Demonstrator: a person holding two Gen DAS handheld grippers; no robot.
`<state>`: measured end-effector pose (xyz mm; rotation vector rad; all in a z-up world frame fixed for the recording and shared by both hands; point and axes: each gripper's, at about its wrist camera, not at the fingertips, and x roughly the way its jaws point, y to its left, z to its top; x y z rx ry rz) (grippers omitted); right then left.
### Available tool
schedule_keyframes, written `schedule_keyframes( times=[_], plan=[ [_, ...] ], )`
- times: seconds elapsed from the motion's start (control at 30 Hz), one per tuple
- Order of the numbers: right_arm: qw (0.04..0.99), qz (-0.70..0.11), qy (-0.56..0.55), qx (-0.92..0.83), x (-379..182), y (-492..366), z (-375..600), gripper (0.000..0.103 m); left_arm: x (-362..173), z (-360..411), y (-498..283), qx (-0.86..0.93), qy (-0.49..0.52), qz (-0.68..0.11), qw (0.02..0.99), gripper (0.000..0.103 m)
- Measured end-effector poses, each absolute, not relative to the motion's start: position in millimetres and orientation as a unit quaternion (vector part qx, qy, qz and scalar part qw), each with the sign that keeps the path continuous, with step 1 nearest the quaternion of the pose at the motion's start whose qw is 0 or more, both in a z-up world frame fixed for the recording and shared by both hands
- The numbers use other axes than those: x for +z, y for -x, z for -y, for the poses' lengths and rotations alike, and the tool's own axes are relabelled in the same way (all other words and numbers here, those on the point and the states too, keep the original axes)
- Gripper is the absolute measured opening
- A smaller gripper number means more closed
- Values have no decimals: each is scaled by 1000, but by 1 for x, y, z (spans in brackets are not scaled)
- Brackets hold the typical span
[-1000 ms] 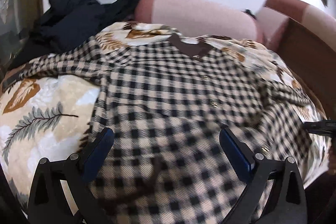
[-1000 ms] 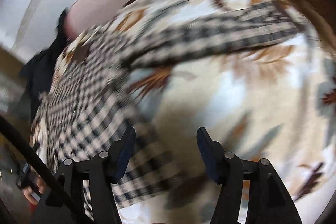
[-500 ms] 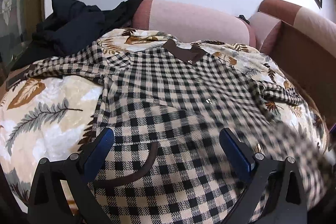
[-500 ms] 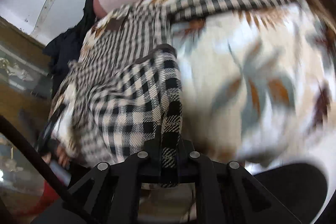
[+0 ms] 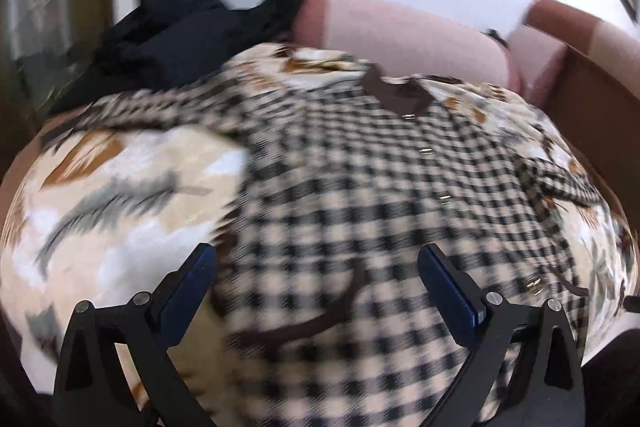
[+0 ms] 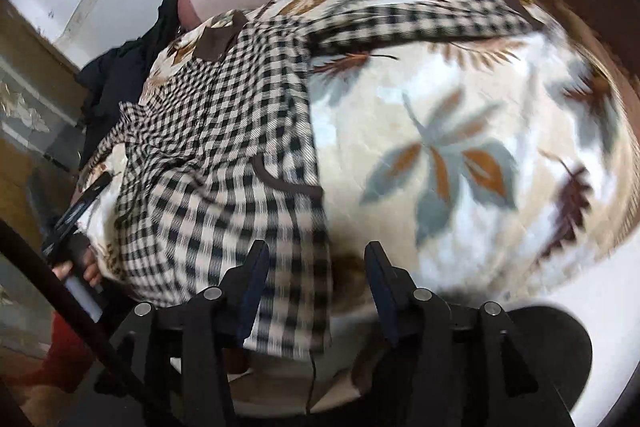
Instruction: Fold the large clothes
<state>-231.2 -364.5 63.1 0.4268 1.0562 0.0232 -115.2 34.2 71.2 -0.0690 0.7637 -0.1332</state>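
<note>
Left wrist view: left hand-held gripper [image 5: 318, 291] open wide, empty, above the black-and-cream checked fleece garment [image 5: 360, 195] spread on a leaf-print cream blanket [image 5: 120, 187]. Bare blanket lies leftward.

Right wrist view: right hand-held gripper [image 6: 316, 291] opening, pads clear of the garment's hem edge between them. Only here: the person's hand [image 6: 76, 259], bare blanket rightward.

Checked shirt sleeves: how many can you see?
2. One sleeve stretches left toward the dark clothes; the other sleeve stretches right across the leaf blanket. None seems hidden.
</note>
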Motion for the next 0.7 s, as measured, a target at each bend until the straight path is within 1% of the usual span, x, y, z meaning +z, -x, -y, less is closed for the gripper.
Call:
schedule_keyframes(
  times=[0.13,0.2,0.27,0.33,0.37,0.43,0.47,0.5,0.6,0.7],
  plan=[
    [845,-499,-184,43,48,201,343,54,53,-74,131,-53,91,-410,906,100],
    [846,-500,-176,56,39,191,335,54,40,-76,136,-61,99,-432,894,100],
    [846,-499,-176,64,34,186,331,54,24,-67,140,-84,101,-464,876,98],
    [849,-494,-176,67,33,181,329,54,7,-51,142,-101,87,-493,860,88],
    [851,-490,-177,68,33,180,329,54,6,-44,144,-85,62,-485,868,82],
    [854,-484,-181,67,35,178,329,54,7,-31,148,-64,4,-480,875,27],
    [855,-481,-184,64,35,177,330,54,11,-32,148,-68,4,-479,875,15],
    [856,-478,-188,60,35,176,331,54,17,-42,147,-65,24,-486,871,7],
    [857,-474,-197,54,35,177,336,54,33,-77,153,-63,89,-490,865,7],
    [857,-472,-200,51,34,181,341,54,48,-101,162,-33,95,-484,869,7]
  ],
)
